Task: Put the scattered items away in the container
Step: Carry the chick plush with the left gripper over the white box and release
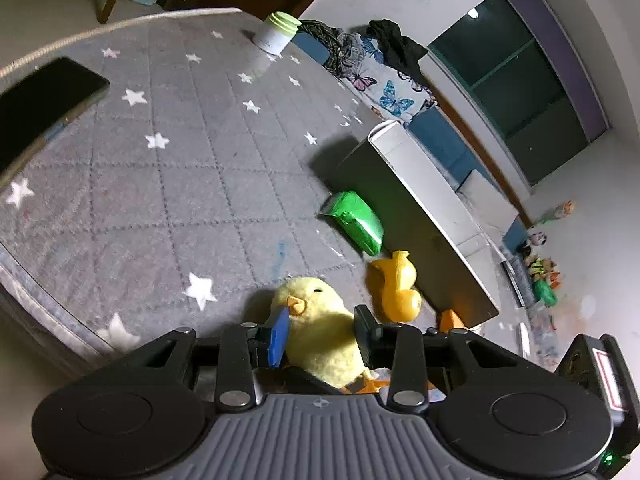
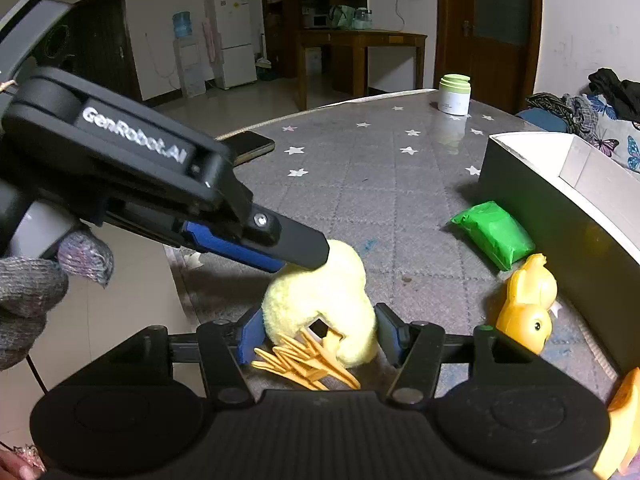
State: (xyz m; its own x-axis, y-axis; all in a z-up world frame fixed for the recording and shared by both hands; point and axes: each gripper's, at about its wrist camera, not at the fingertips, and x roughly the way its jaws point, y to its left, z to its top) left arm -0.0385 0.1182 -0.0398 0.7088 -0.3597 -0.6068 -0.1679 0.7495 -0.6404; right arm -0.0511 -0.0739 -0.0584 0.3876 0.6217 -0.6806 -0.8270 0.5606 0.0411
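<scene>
Plush chick (image 1: 320, 332), pale yellow with an orange beak and orange feet, low over the near edge of the worktop (image 1: 160, 184), a grey quilted surface printed with white stars. Left tongs (image 1: 323, 334): the 2 fingers sit against the chick's body, 1 on each side, gripping it; the right wrist view shows these tongs reaching in from the left, held by a hand in a grey knitted glove (image 2: 28, 300). Right tongs (image 2: 320, 334): the fingers bracket the chick's lower body and rest against the fur on both sides, feet toward the camera, so both tongs hold the same toy. Container (image 2: 560, 200), an open box with dark outer walls and a white interior, at the right of the worktop. Green soft pack (image 2: 494, 234) just beside the container's left wall. Yellow plastic duck (image 2: 528, 304) near the pack, on the near side, lying tilted close to the container. Orange object (image 2: 620, 420) at the near right edge, only partly in view. Black phone (image 1: 44, 108) at the far left; white jar with green lid (image 2: 454, 94) at the far edge, upright.
</scene>
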